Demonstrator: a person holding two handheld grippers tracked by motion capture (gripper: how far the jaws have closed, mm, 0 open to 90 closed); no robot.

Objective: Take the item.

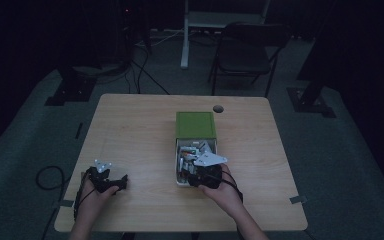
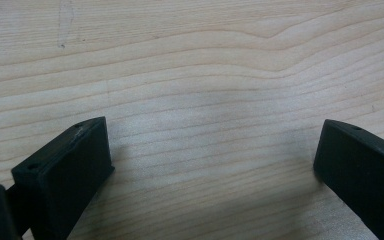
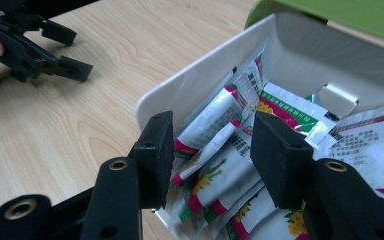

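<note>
A white box (image 1: 178,172) of small white sachets (image 1: 192,150) with pink and green print stands right of the table's middle, its far half under a green cover (image 1: 195,125). My right gripper (image 1: 203,176) hangs over the box's near end. In the right gripper view its jaws (image 3: 212,150) stand half open just inside the white wall (image 3: 180,95), with upright sachets (image 3: 207,127) between the pads; no pad visibly presses on them. My left gripper (image 1: 121,181) rests open on the wood near the front left, with bare table between its jaws (image 2: 212,160). It also lies beyond the box as seen from the right gripper (image 3: 72,50).
The wooden table (image 1: 135,135) has a round cable hole (image 1: 218,108) near its far edge. A folding chair (image 1: 247,50) and a white desk leg (image 1: 185,40) stand beyond it. Cables trail on the dark floor at left (image 1: 47,175).
</note>
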